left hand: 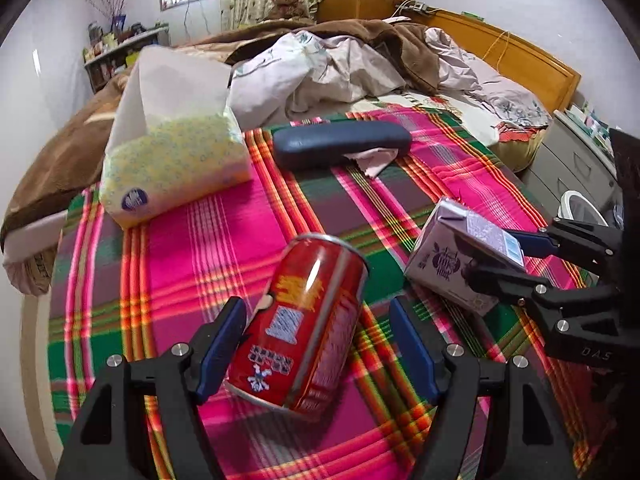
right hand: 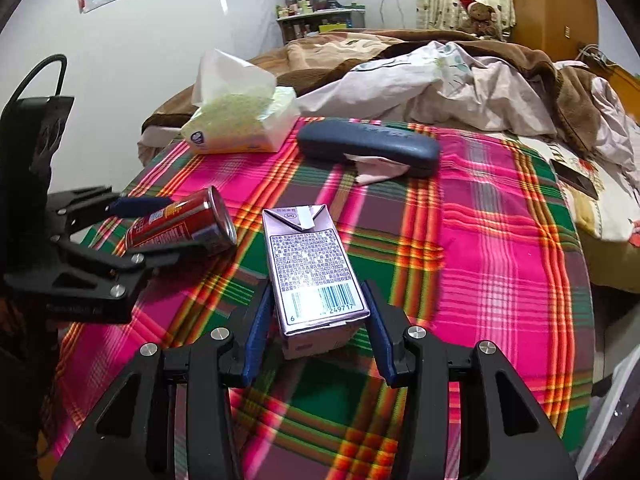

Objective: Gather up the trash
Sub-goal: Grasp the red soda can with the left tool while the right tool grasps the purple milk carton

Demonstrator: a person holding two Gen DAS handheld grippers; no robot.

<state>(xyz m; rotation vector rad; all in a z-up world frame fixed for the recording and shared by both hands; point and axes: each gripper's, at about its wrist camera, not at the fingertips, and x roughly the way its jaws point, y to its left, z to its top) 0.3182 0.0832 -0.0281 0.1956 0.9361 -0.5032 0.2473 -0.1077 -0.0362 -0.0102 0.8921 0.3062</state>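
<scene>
A red drink can [left hand: 308, 320] lies on its side on the plaid sheet [left hand: 224, 240]. My left gripper [left hand: 316, 308] straddles the can with its jaws open: the left pad is close against the can and a gap shows at the right pad. A pale purple drink carton [right hand: 316, 268] sits between the blue pads of my right gripper [right hand: 317, 288], which is shut on its sides. In the left wrist view the carton [left hand: 452, 264] is tilted in the right gripper [left hand: 496, 252]. The right wrist view shows the can [right hand: 180, 226] inside the left gripper [right hand: 166, 228].
A yellow tissue pack [left hand: 176, 168] and a dark blue glasses case [left hand: 340, 146] lie farther up the bed, with a crumpled pale paper [left hand: 372, 160] under the case. Rumpled blankets [left hand: 340, 64] are behind, a white-rimmed bin [left hand: 580, 208] off the right edge, and a phone [right hand: 576, 178] on the bed.
</scene>
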